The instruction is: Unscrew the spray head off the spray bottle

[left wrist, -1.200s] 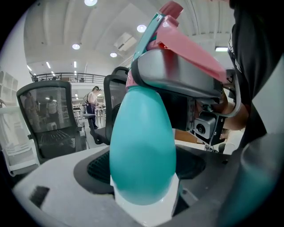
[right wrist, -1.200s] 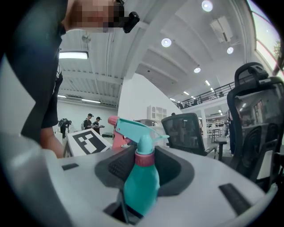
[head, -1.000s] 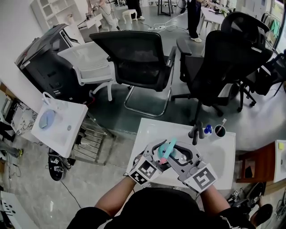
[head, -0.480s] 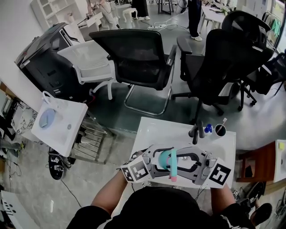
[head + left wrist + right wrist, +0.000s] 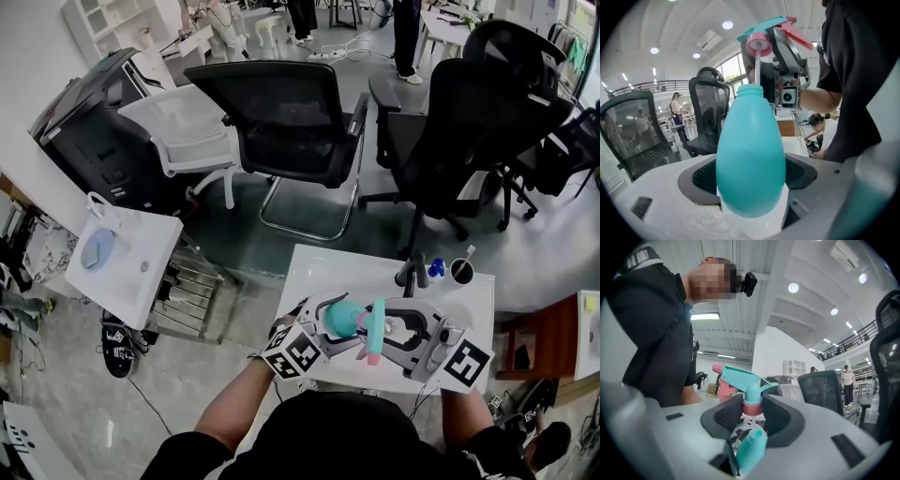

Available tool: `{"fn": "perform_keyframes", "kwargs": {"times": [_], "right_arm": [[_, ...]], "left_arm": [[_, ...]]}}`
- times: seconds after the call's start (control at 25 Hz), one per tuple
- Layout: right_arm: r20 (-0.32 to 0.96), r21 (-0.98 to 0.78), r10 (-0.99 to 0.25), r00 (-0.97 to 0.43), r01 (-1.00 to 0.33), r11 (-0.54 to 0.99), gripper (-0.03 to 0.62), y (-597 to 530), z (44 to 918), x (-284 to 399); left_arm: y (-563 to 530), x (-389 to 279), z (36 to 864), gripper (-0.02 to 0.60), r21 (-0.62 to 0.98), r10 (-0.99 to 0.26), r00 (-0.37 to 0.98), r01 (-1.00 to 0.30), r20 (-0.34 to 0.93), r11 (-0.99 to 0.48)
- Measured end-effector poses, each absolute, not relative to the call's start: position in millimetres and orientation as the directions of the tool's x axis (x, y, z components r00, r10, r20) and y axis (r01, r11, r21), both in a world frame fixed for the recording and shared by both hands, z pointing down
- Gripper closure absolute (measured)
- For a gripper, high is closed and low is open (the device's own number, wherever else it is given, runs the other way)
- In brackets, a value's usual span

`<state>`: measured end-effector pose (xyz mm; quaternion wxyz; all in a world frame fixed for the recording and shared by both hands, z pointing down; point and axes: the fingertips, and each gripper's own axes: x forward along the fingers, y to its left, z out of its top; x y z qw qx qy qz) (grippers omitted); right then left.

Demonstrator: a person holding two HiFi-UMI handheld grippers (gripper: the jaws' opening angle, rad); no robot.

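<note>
My left gripper (image 5: 330,319) is shut on the teal spray bottle (image 5: 344,319), holding it by its wide body (image 5: 751,154) above the white table. The bottle's threaded neck (image 5: 751,90) is bare. My right gripper (image 5: 392,328) is shut on the spray head (image 5: 375,333), its jaws clamped on the pink collar (image 5: 752,408) under the teal nozzle (image 5: 743,378) and pink trigger. The head sits lifted just off the neck, and its clear dip tube (image 5: 756,65) still runs down into the bottle (image 5: 751,451).
The white table (image 5: 319,272) carries a black pen holder (image 5: 410,275), a small blue item (image 5: 436,270) and a black cup (image 5: 460,273) at its far edge. Black office chairs (image 5: 281,122) stand beyond it. A small white side table (image 5: 131,253) is to the left.
The spray head has drawn away to the right from the bottle's neck. The left gripper has rolled and dipped with the bottle; the right gripper has shifted right and up.
</note>
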<state>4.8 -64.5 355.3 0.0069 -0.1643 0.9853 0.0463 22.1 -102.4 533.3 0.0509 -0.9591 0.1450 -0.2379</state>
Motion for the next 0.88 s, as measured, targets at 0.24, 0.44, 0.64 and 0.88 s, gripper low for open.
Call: {"fn": "perform_keyframes", "kwargs": {"times": [0.24, 0.44, 0.64, 0.88], "right_arm": [[-0.104, 0.082, -0.371, -0.923, -0.380, 0.921, 0.454, -72.6, 337.9, 15.2], [-0.172, 0.070, -0.398, -0.901, -0.414, 0.907, 0.454, -77.1, 321.6, 27.6], [-0.240, 0.064, -0.433, -0.869, -0.459, 0.886, 0.454, -80.0, 304.3, 37.2], [-0.263, 0.076, -0.475, -0.840, -0.509, 0.858, 0.453, -81.6, 297.5, 47.4]], "left_arm": [[-120.2, 7.8, 557.4, 0.173, -0.221, -0.396, 0.770, -0.329, 0.501, -0.918], [-129.8, -3.3, 579.1, 0.173, -0.242, -0.433, 0.715, -0.361, 0.549, -0.901], [-135.4, -14.8, 597.5, 0.173, -0.244, -0.454, 0.675, -0.388, 0.581, -0.889], [-141.3, -23.9, 604.1, 0.173, -0.195, -0.485, 0.663, -0.464, 0.570, -0.864]]}}
